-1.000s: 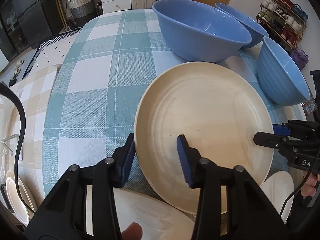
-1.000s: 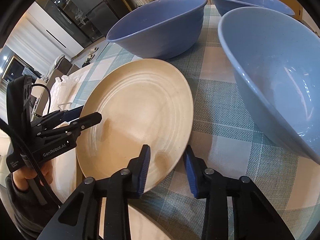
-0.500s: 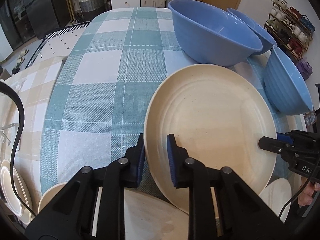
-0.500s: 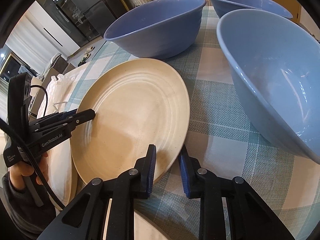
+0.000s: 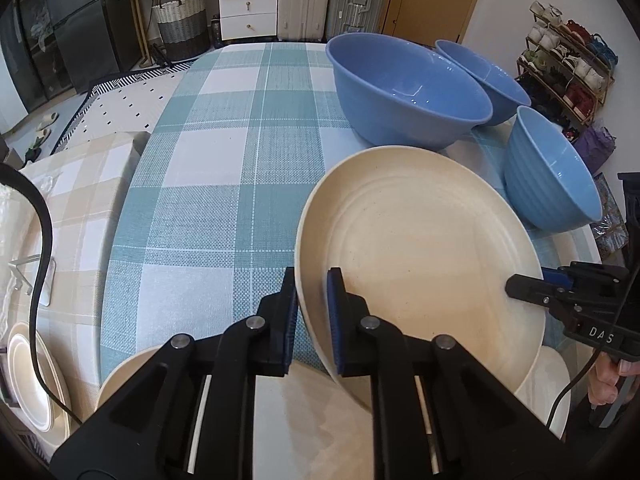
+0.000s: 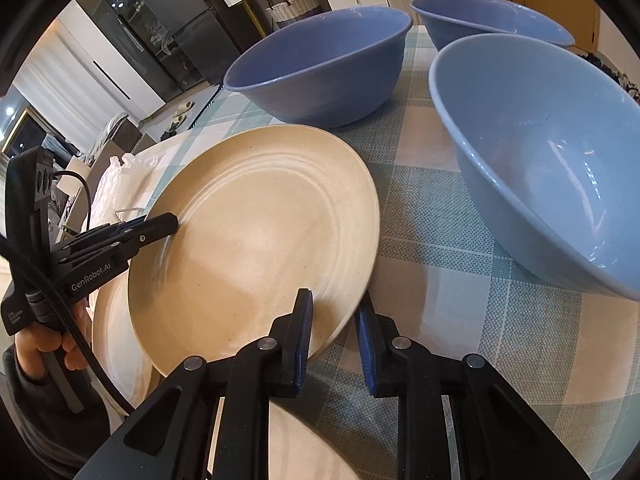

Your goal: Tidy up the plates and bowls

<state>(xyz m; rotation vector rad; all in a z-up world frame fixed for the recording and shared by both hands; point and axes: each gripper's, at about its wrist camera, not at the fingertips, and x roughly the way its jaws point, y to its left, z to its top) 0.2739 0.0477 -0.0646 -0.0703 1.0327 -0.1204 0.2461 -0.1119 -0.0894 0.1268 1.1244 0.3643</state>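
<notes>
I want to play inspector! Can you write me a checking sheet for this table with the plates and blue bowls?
Surface: table under a teal and white checked cloth.
Job's things: cream plate tilted, held at two sides; three blue bowls upright behind it; more cream plates below.
Clutter: nothing seen on the cloth.
Grippers: left gripper shut on the plate's rim; right gripper shut on the opposite rim.
Cables: black cable at left.
Surroundings: drawers, woven basket, shoe rack.

cream plate (image 5: 420, 264), blue bowls (image 5: 404, 92), teal-checked tablecloth (image 5: 224, 184)
</notes>
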